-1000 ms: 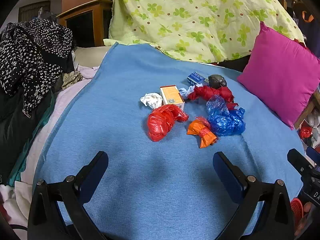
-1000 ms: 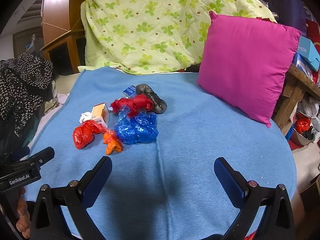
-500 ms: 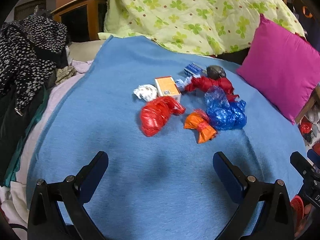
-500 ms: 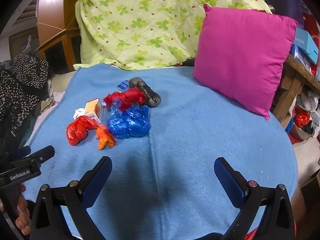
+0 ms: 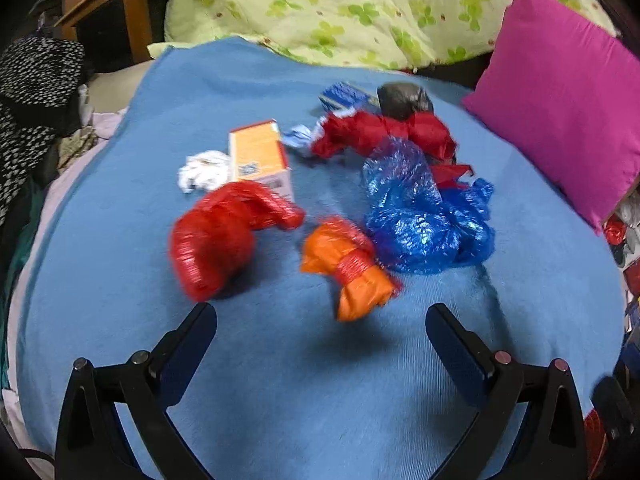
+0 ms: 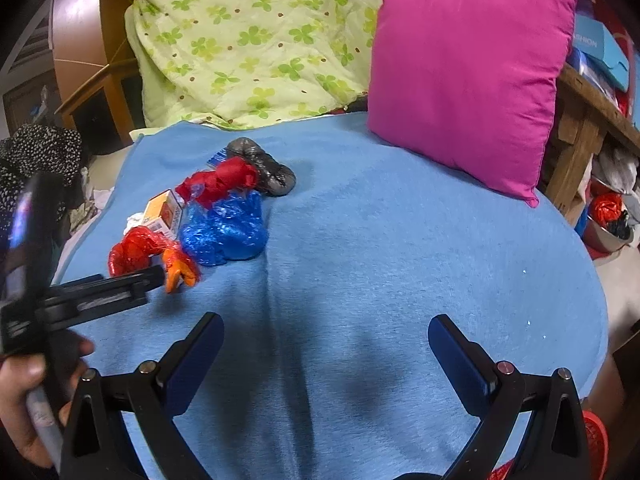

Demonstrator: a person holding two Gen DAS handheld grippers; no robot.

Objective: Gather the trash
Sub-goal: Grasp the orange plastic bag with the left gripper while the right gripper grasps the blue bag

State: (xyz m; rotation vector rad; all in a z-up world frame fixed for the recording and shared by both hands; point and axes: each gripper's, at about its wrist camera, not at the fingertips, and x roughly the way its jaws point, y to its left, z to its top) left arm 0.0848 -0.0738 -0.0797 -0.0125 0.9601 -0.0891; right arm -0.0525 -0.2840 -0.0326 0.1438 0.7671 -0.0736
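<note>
Trash lies in a cluster on the blue blanket (image 5: 280,380): a red plastic bag (image 5: 220,236), an orange bag (image 5: 348,268), a crumpled blue bag (image 5: 420,216), a second red bag (image 5: 380,132), a grey bag (image 5: 404,98), an orange-and-white carton (image 5: 260,156), a white paper wad (image 5: 202,170). My left gripper (image 5: 320,336) is open, just short of the orange bag. My right gripper (image 6: 324,344) is open over bare blanket (image 6: 400,260), right of the pile; the blue bag (image 6: 224,232) and orange bag (image 6: 180,270) lie to its far left.
A magenta pillow (image 6: 464,72) leans at the blanket's right rear, a green floral quilt (image 6: 248,40) behind it. Dark spotted clothing (image 5: 32,92) is heaped on the left. A wooden shelf (image 6: 580,128) with clutter stands right. A hand (image 6: 24,392) holds the left gripper.
My left gripper has moved forward toward the pile, so the orange and red bags now sit close before its fingers. My right gripper has edged forward slightly. Both stay open.
</note>
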